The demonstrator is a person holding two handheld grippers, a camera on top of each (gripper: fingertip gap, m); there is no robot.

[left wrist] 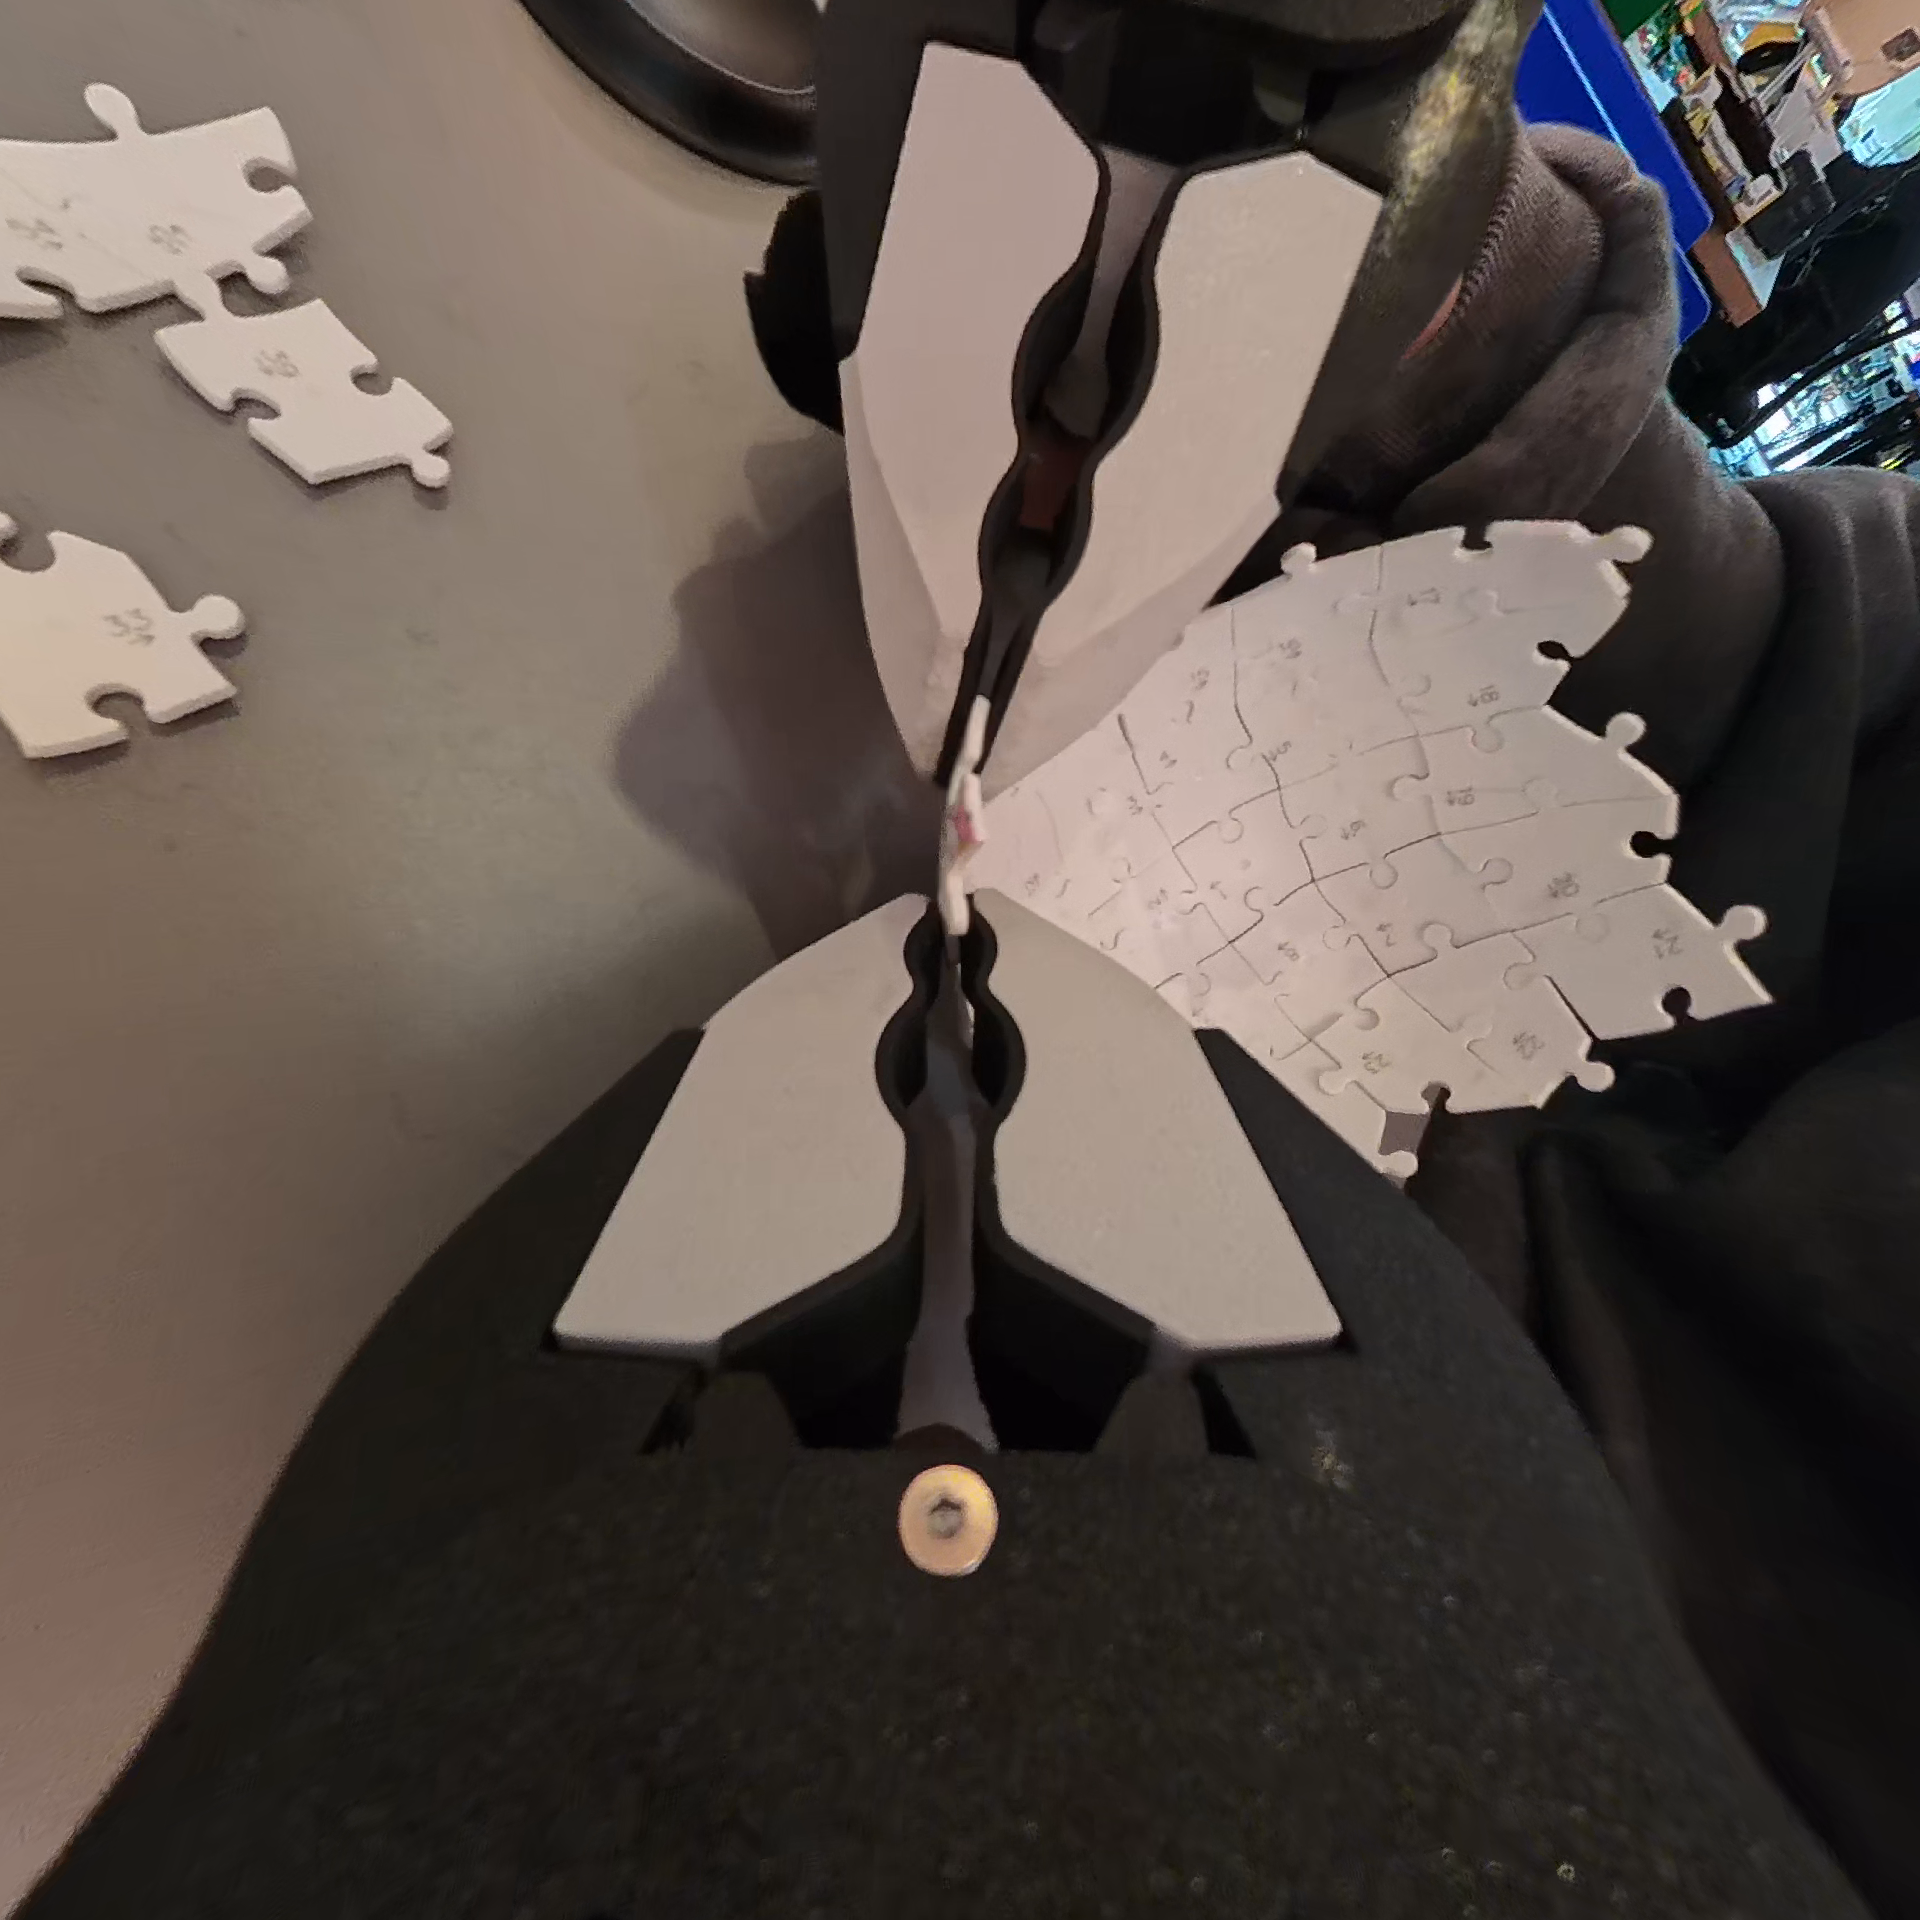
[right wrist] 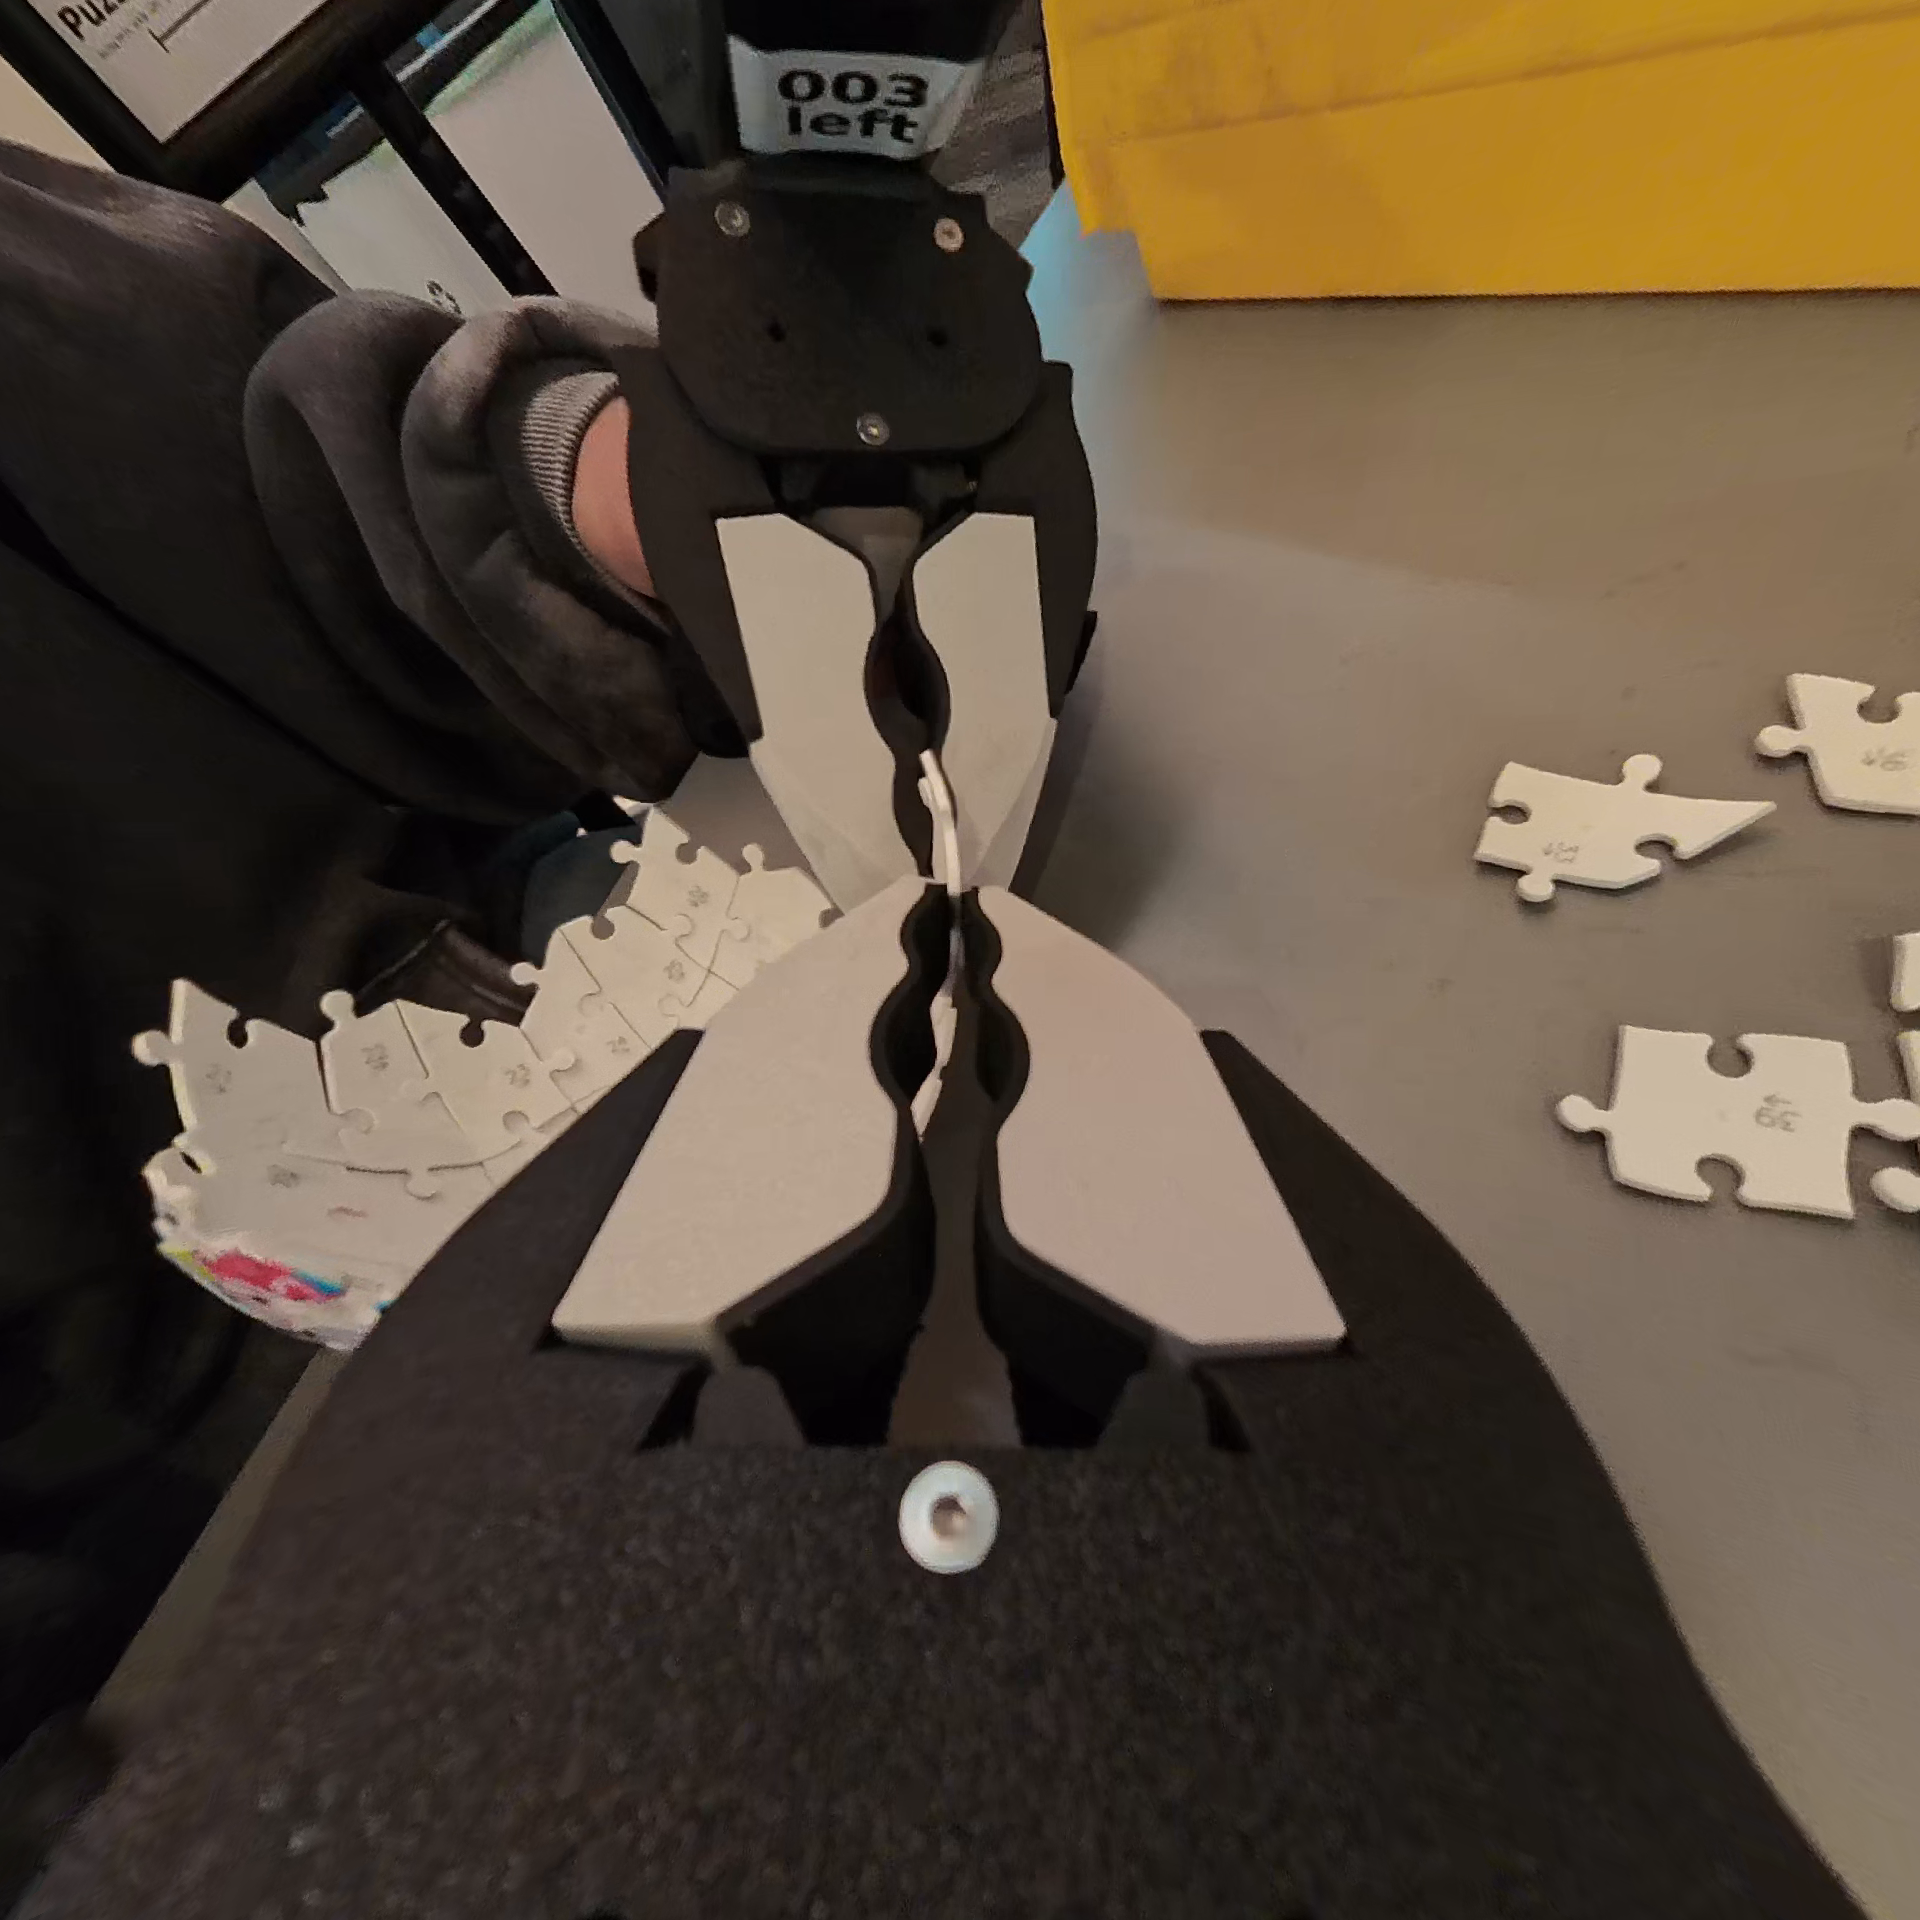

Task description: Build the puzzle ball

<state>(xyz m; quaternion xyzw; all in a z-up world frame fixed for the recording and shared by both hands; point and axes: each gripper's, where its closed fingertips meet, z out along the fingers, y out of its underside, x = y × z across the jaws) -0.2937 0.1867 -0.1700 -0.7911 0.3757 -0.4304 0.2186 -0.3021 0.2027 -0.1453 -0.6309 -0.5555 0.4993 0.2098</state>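
The partly built puzzle ball (left wrist: 1403, 831) is a curved white shell of several joined pieces, held above the grey table (left wrist: 416, 935). It also shows in the right wrist view (right wrist: 416, 1070), with a coloured outer face below. My left gripper (left wrist: 951, 920) and right gripper (right wrist: 951, 904) meet tip to tip. Both are shut on a white piece (left wrist: 964, 821) seen edge-on at the shell's rim. In the right wrist view the piece (right wrist: 943, 821) runs from the left gripper's (right wrist: 940, 868) jaws into the right's. The right gripper (left wrist: 961, 764) enters the left wrist view from above.
Loose white pieces lie on the table: a joined pair (left wrist: 145, 197) and singles (left wrist: 312, 395) (left wrist: 104, 634); others lie to the right (right wrist: 1600, 831) (right wrist: 1756, 1122). A yellow bin (right wrist: 1507, 135) stands at the back. Gloved hands in dark sleeves (right wrist: 436, 540) hold the grippers. My two grippers' fingertips are within a few centimetres of each other.
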